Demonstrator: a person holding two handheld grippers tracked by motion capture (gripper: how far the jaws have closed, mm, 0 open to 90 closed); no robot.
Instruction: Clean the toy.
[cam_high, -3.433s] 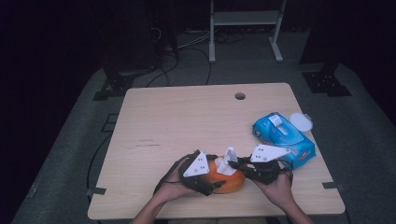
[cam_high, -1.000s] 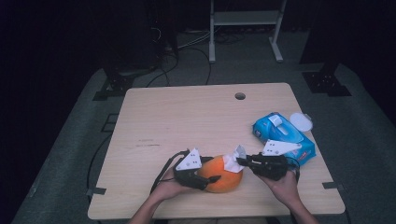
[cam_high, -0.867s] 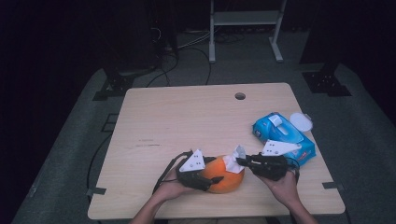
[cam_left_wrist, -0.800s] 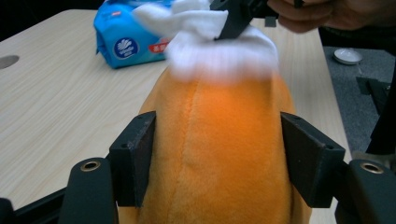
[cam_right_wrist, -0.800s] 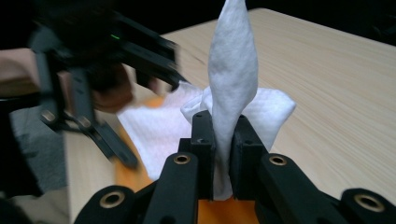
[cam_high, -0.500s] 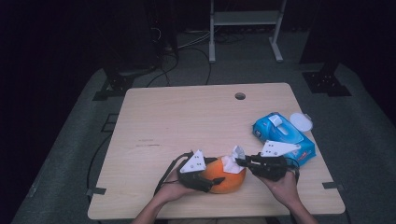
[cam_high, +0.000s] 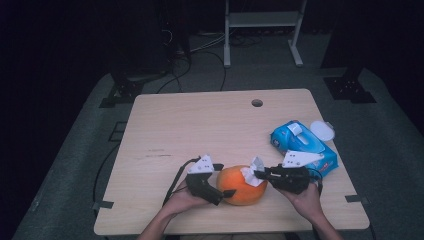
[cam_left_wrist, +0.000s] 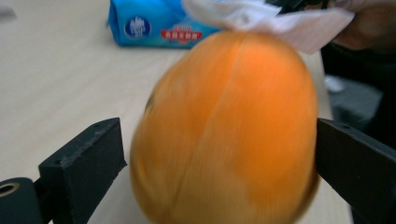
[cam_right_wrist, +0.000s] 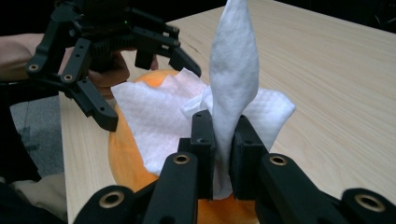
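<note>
At the table's near edge, an orange fruit (cam_high: 241, 185) is flanked by both hands. The left gripper (cam_high: 226, 192), held level at its 9 o'clock, has jaws just opened, standing off its sides. At 3 o'clock, the right gripper (cam_high: 259, 174) is clamped on a white wipe (cam_right_wrist: 224, 100) draped over it. Beyond lies a blue wipes pack (cam_high: 302, 147).

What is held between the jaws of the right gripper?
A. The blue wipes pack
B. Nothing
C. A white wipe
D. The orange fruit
C. In the right gripper view, the jaws of the right gripper are shut on a white wipe that lies over the orange fruit; the blue pack rests apart on the table.
</note>
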